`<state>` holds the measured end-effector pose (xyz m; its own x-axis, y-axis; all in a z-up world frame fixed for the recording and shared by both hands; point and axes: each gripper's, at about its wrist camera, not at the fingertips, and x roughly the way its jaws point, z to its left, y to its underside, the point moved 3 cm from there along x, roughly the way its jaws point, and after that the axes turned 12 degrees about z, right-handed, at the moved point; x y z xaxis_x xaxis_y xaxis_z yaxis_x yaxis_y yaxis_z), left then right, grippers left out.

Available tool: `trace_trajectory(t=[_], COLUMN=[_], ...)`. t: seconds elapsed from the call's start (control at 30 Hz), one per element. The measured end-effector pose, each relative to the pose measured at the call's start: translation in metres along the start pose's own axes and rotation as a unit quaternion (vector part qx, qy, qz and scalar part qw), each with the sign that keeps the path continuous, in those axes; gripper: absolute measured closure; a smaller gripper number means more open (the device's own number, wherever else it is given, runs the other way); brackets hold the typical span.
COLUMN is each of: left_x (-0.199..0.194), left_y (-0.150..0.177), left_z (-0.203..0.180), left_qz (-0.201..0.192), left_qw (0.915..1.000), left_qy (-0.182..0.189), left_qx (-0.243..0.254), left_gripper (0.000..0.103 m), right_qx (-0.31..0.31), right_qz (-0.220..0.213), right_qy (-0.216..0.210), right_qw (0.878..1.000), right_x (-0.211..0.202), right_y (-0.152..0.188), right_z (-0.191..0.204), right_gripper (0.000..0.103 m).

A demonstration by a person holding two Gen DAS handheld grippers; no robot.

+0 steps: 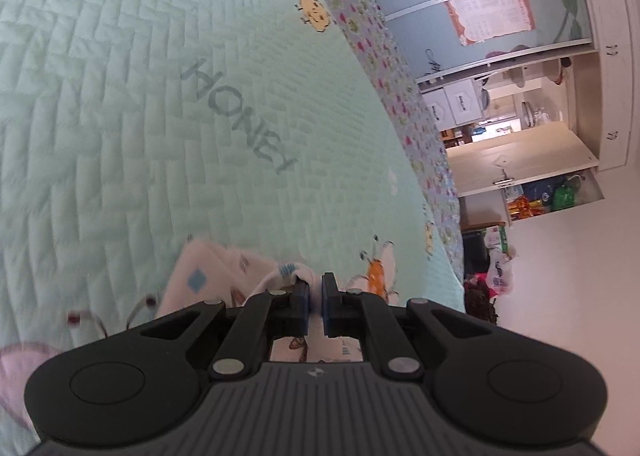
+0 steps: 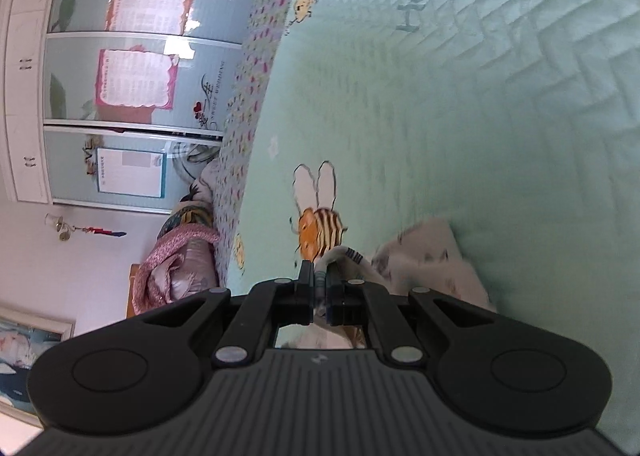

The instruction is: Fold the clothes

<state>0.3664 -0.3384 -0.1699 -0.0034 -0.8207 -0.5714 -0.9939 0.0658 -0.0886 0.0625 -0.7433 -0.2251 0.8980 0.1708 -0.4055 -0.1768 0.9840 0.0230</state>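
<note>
Garment: a white printed cloth (image 1: pixel 208 276) with small blue and brown motifs, lying on the bedspread near its patterned edge; in the right wrist view the same cloth (image 2: pixel 432 256) trails off to the right of the fingers, blurred.
Left gripper: the left gripper (image 1: pixel 316 292) has its jaws drawn together on a bunched edge of the cloth, which curls over the left fingertip.
Right gripper: the right gripper (image 2: pixel 320 284) is likewise clamped on a rolled edge of the cloth, a striped hem showing between the fingers.
Bedspread: a pale green quilted bedspread (image 1: pixel 120 116) with a herringbone stitch carries the cloth; grey lettering "HONEY" (image 1: pixel 240 116) runs across its middle.
Prints: an orange striped bee (image 2: pixel 320 230) sits on the bedspread just beyond the right gripper's tips, toward the edge.
Border: a floral border (image 1: pixel 384 68) runs along the bedspread's edge.
Room: beyond that edge stand wardrobe doors (image 2: pixel 132 72) with pink-framed posters, and a pink bundled quilt (image 2: pixel 176 264) lies close to the bed's side.
</note>
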Motion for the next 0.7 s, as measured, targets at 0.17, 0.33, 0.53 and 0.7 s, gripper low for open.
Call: trace_trajectory(t=[0.17,0.33,0.53,0.7], left_x=[0.013,0.012,-0.001,-0.03], left_y=[-0.021,-0.034,-0.038,-0.008], left_z=[0.016,0.014,0.006,-0.011], left_qz=[0.012,0.01,-0.006,-0.021], left_qw=[0.9991,0.9988,0.9994,0.9967], left_qy=[-0.019,-0.026,-0.026,-0.051], left_qx=[-0.036,-0.039,-0.023,0.06], left_gripper=[0.096,0.078,0.044,0.044], right_qx=[0.039,0.06,-0.057,-0.166], right_qz=[-0.009,-0.056,-0.035,0.01], right_qy=[-0.02,-0.061,-0.055,-0.012], right_qw=[0.999,0.995,0.996,0.986], right_x=[0.01,-0.008,-0.03,-0.038], right_y=[-0.017,-0.029,0.013,0.068], right_z=[-0.012,-0.017,0.017,0.03], right_gripper=[0.071,0.057,0.054,0.052])
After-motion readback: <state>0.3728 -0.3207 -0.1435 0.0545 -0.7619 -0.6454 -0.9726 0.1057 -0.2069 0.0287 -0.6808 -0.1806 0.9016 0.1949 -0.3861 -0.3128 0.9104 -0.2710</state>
